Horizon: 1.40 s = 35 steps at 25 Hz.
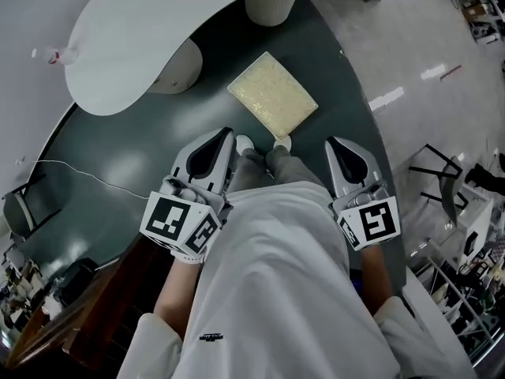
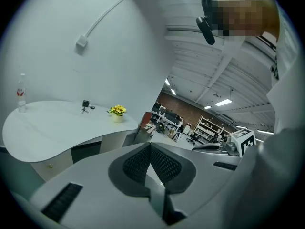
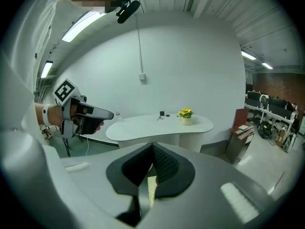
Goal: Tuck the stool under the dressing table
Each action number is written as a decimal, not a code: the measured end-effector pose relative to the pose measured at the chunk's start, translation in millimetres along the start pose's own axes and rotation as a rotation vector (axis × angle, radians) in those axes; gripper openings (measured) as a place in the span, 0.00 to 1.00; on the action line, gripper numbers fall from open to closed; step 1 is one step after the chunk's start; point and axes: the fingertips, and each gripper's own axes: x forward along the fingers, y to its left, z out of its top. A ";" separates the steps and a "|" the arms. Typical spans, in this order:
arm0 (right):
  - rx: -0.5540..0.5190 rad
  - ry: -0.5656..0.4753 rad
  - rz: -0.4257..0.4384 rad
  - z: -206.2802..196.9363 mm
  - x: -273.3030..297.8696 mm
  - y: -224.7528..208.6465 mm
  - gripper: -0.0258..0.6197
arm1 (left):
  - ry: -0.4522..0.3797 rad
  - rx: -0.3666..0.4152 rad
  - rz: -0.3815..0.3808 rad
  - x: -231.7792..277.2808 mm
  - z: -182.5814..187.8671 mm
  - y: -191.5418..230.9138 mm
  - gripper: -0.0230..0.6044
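Observation:
The stool (image 1: 272, 93) is a square seat with a cream, fuzzy top, standing on the dark green floor in front of my feet. The white, curved dressing table (image 1: 150, 34) lies beyond it on round white legs (image 1: 272, 2), and the stool is outside the tabletop's edge. My left gripper (image 1: 226, 134) and right gripper (image 1: 332, 143) are held at waist height on either side of my body, both shut and empty, short of the stool. In the right gripper view a cream sliver of the stool (image 3: 151, 189) shows below the closed right gripper (image 3: 152, 149). The left gripper (image 2: 150, 147) points at the table (image 2: 57, 128).
A yellow flower pot (image 3: 185, 113), small dark items (image 3: 162, 114) and a bottle (image 2: 21, 93) stand on the table. A thin cable (image 1: 87, 176) runs over the floor at left. Metal racks (image 1: 461, 212) crowd the right side, and a brown wooden cabinet (image 1: 95, 306) sits at lower left.

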 end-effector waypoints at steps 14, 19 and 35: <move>0.084 -0.013 0.003 -39.6 16.3 -59.0 0.06 | 0.126 -0.057 -0.032 66.2 -27.5 -40.5 0.05; 0.103 -0.006 0.029 -60.6 33.8 -75.0 0.10 | 0.133 -0.168 -0.007 96.0 -38.1 -29.8 0.05; 0.247 -0.047 0.110 -158.3 84.8 -96.4 0.25 | 0.302 -0.083 0.051 164.1 -137.3 -2.1 0.05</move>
